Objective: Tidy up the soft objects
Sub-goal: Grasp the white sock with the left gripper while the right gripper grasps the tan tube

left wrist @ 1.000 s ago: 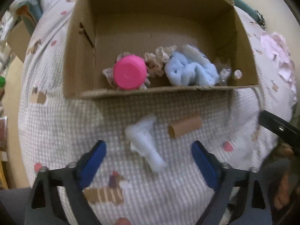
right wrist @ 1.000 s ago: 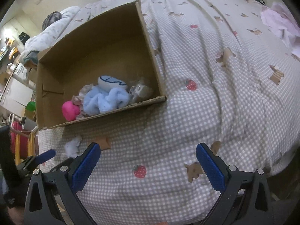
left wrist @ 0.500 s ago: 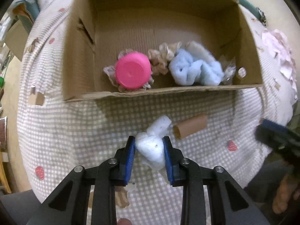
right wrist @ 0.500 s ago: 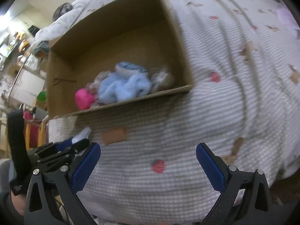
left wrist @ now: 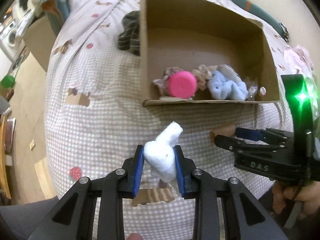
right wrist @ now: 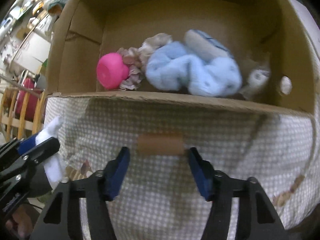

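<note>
A cardboard box (left wrist: 208,32) sits open on a bed covered with a checked quilt (left wrist: 96,124); the box is the landmark here. The left gripper (left wrist: 159,161) is in front of the box's near wall and off to its left side, its blue pads (left wrist: 138,164) pressed against both sides of a white wad of stuffing (left wrist: 163,154), which sticks up between them. The right gripper (right wrist: 159,157) is also just in front of the near wall, its jaws spread fairly wide with a brown cardboard tube (right wrist: 160,145) lying crosswise on the quilt between the fingertips; the right pad looks to be at the tube's end, but motion blur hides whether either pad touches it. Inside the box, against the near wall, lie a pink plastic cup (right wrist: 112,73) on its side, crumpled beige fabric (right wrist: 140,60), a light blue fluffy cloth (right wrist: 192,74) and a small clear wrapped item (right wrist: 257,78) toward the right corner.
</note>
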A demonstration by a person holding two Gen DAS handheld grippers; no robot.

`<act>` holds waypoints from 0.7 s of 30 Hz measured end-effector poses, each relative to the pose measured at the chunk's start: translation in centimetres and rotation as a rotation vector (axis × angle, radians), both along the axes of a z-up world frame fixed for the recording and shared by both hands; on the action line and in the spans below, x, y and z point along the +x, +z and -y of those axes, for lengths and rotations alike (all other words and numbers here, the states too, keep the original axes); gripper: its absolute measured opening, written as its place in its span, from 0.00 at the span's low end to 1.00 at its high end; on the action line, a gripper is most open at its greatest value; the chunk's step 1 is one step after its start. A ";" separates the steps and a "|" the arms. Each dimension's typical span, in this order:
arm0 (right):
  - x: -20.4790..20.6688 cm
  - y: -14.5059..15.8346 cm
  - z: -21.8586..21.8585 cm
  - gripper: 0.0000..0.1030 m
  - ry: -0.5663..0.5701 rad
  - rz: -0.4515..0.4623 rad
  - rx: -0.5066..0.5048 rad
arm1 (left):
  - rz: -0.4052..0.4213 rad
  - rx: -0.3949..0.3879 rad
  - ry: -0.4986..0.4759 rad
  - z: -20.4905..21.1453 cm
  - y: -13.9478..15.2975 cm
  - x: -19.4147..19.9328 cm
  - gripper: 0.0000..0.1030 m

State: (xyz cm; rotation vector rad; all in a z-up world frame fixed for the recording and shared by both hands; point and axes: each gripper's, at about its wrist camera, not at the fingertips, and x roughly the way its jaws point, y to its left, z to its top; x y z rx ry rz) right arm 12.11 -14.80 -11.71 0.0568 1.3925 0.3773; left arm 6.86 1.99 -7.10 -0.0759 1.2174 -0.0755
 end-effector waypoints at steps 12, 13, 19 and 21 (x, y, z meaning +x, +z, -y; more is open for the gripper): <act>-0.1 1.5 -0.3 0.05 0.029 0.062 0.039 | 0.021 -0.066 0.032 -0.5 0.9 0.6 0.26; -0.5 2.0 0.1 0.05 0.027 0.071 0.057 | 0.027 -0.060 0.027 -0.3 1.0 0.6 0.26; -2.3 4.6 3.0 0.05 0.007 0.131 0.126 | 0.032 -0.042 0.022 0.4 1.0 0.7 0.26; -3.2 5.6 4.4 0.05 -0.003 0.153 0.147 | 0.037 -0.037 0.020 0.6 1.1 0.6 0.26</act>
